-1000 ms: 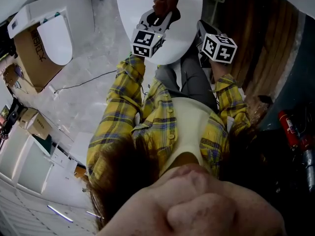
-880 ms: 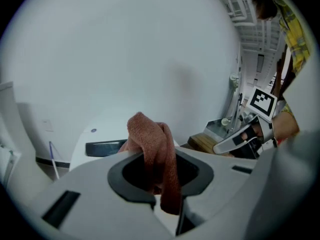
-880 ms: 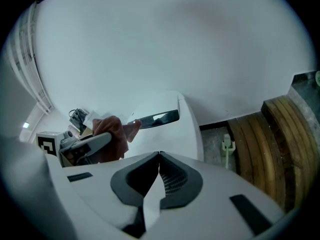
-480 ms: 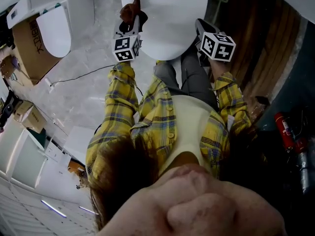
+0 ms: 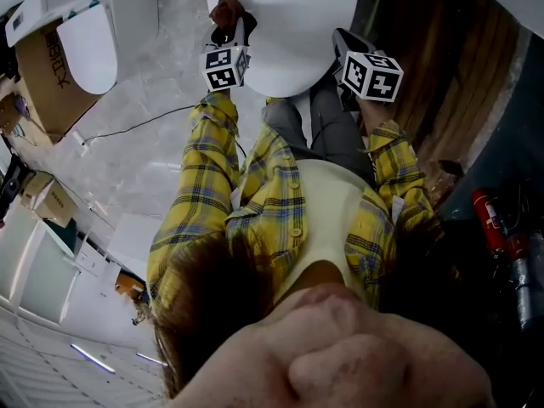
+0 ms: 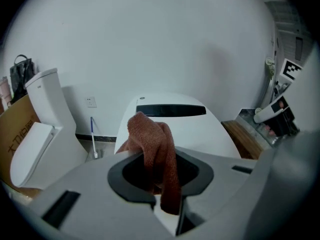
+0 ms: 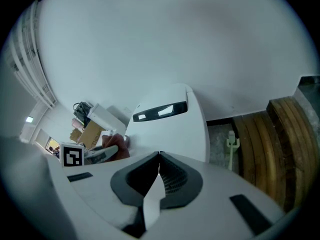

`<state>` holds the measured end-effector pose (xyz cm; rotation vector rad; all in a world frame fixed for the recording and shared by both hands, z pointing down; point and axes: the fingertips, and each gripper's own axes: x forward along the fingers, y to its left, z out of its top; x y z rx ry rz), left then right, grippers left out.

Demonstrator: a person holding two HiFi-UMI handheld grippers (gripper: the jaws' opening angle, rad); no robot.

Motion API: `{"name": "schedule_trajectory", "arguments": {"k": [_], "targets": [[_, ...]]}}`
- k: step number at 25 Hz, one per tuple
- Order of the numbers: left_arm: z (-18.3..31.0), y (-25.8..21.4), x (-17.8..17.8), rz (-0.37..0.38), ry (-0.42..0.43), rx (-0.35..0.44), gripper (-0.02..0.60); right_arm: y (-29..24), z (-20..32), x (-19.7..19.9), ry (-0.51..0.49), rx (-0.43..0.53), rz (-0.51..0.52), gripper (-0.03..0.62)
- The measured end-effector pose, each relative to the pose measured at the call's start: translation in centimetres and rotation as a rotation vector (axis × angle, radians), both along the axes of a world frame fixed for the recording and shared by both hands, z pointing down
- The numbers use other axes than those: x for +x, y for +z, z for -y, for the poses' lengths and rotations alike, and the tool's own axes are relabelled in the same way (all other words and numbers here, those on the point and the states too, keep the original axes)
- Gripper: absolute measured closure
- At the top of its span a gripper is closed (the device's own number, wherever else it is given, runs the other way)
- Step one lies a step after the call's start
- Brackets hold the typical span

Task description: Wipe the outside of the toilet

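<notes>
At far left a second toilet (image 5: pixel 85 45) stands beside a box (image 5: pixel 47 83), neither of them touched.

Next comes the left gripper (image 5: pixel 228 32). It is clenched on a rust-brown cloth (image 5: pixel 225 8), and its own view shows the cloth (image 6: pixel 155 154) pinched in the jaws and bunched up above them. A second ago this gripper held the cloth over the middle of the lid. It has since swept leftward, and the cloth now sits at the left rim of the toilet (image 5: pixel 293 24), where the lid curves down toward the side. The top looks to have had at least one pass, and the work seems to be moving from the lid to the left flank. From here the cloth would probably need to go down over the edge and along the side of the bowl. Only a small wad sticks out past the jaws, so the hard fingertips could scrape the porcelain if the gripper tilts.

In the middle, the lid is white and closed, with a dark panel at its back (image 6: pixel 170 110).

The right gripper (image 5: pixel 342 42) has hardly shifted and hovers at the front right edge of the lid. Its own view shows the jaws (image 7: pixel 158 169) closed together with nothing between them, so it takes no part in the wiping.

At far right is a wood floor (image 5: pixel 442 83), with a small brush (image 7: pixel 230 146) near the wall.
</notes>
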<state>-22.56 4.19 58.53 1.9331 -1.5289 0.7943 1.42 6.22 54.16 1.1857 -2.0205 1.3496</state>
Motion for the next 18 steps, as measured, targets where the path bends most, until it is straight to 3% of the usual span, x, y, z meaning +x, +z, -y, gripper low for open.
{"name": "schedule_trajectory", "arguments": {"k": [6, 18], "targets": [[0.3, 0.8, 3.1, -0.021, 0.074, -0.019, 0.483, 0.1, -0.2, 0.9, 0.028, -0.006, -0.002, 0.568], [-0.5, 1.6, 13.5, -0.088, 0.372, -0.056, 0.484, 0.7, -0.5, 2.8, 0.090, -0.024, -0.012, 0.568]]}}
